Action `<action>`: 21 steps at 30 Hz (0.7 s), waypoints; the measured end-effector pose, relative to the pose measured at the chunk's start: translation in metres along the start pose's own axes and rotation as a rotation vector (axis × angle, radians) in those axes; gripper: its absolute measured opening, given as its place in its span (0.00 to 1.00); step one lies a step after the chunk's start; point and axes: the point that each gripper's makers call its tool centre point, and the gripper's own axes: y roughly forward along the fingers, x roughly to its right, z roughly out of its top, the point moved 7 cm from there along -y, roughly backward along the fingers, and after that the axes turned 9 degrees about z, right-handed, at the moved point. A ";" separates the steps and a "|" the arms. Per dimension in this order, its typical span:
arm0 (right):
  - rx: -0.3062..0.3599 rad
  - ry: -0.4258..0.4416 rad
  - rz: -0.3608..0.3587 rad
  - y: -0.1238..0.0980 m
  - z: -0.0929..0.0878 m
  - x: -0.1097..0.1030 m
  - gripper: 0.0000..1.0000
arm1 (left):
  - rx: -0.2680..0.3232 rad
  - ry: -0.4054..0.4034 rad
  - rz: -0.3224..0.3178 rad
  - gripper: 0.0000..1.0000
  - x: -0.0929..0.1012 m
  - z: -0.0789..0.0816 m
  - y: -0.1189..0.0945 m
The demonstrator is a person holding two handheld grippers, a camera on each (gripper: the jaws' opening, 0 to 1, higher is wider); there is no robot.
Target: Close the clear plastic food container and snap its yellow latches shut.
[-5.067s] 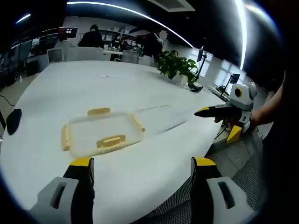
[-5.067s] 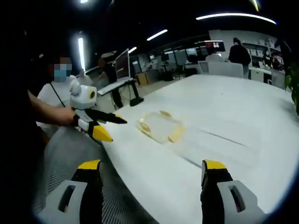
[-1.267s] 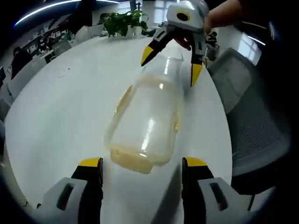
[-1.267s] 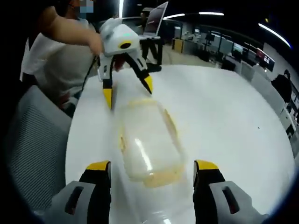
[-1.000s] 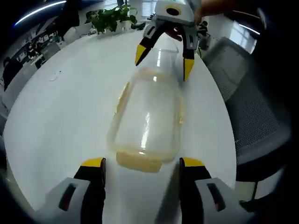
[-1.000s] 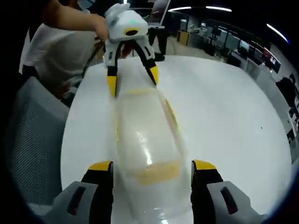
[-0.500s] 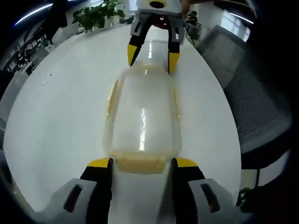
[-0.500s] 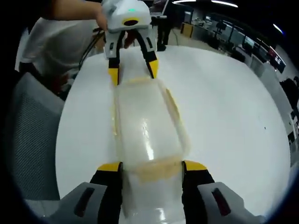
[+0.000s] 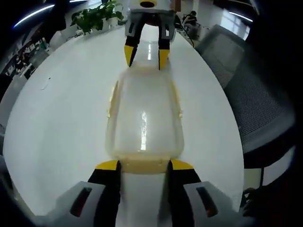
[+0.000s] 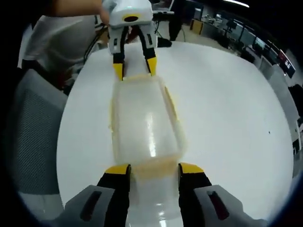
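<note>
Seemingly light and slick, the clear container [image 9: 143, 118] lies on the white desk [image 9: 61, 109]; the left gripper [image 9: 141, 166] has its jaws narrowed around the near yellow latch [image 9: 141, 165]. Opposite, the right gripper [image 10: 154, 170] likewise straddles its latch [image 10: 154, 168]; those stiff end tabs look the best hold.

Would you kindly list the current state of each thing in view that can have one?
Clear container: lid down, lying flat on the white table.
Near yellow latch: between the left gripper's jaws; snapped or not, cannot tell.
Left gripper: jaws narrowed about that latch.
Right gripper: jaws narrowed about the opposite end latch.
</note>
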 end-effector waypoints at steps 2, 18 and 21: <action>-0.025 -0.013 0.012 0.005 -0.002 -0.001 0.42 | 0.002 0.002 -0.002 0.38 0.000 0.000 0.000; -0.163 -0.118 0.098 0.019 -0.002 -0.012 0.40 | -0.007 0.012 -0.009 0.37 0.004 0.000 0.002; -0.185 -0.097 0.079 0.019 0.000 -0.012 0.40 | -0.020 0.018 -0.008 0.38 0.005 0.001 0.003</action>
